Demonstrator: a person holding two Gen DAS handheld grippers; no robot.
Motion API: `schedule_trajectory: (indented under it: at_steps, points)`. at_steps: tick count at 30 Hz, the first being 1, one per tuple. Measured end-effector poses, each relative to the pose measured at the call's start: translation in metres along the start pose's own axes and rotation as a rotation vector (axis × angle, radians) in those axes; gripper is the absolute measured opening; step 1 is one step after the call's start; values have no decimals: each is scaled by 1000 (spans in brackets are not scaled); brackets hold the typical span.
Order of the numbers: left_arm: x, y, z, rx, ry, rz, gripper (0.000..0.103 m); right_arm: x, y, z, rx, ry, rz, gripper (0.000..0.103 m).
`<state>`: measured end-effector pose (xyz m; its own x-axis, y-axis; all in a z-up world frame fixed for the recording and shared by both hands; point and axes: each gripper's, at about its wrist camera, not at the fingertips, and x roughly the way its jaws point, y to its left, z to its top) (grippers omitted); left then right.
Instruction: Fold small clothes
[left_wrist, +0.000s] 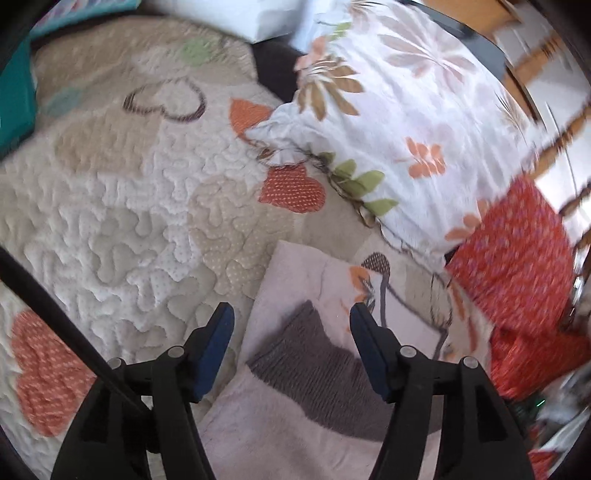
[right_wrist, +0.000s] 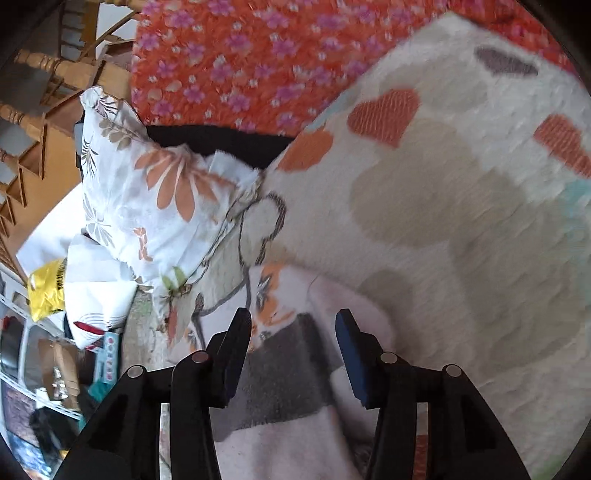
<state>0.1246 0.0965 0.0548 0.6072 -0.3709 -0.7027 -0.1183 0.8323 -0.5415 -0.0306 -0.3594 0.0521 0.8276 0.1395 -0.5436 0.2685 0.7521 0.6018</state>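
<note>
A small pale pink garment (left_wrist: 291, 280) with a grey ribbed band (left_wrist: 314, 365) lies folded on the quilted bedspread (left_wrist: 122, 206). My left gripper (left_wrist: 291, 314) hovers just over it, jaws apart, nothing pinched between the blue pads. In the right wrist view the same pale pink garment (right_wrist: 351, 306) and its grey ribbed band (right_wrist: 280, 373) lie under my right gripper (right_wrist: 293, 319), which also stands open with the cloth below the gap, not squeezed.
A white floral pillow (left_wrist: 399, 122) lies beyond the garment, with a red flowered cloth (left_wrist: 517, 258) to its right. A teal item (left_wrist: 14, 92) sits at the far left. Wooden railing (right_wrist: 44, 96) and a cluttered shelf (right_wrist: 40, 369) show left of the bed.
</note>
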Motion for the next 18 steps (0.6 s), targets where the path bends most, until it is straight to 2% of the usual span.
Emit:
schedule_trajectory:
  at_steps: [4,10,14,18]
  points:
    - [-7,-12,-14,128,-9,49,69,-13,15,-6,-107,5,-64,53]
    - [-4,-15,-36,254,50,133,69,-8,41,-28,-260,63,-141,53]
    - [1,-11,-50,339,103,196,69,-8,44,-36,-289,82,-194,53]
    - [4,4,-57,376,139,282,69,-22,24,-30,-267,72,-316,53]
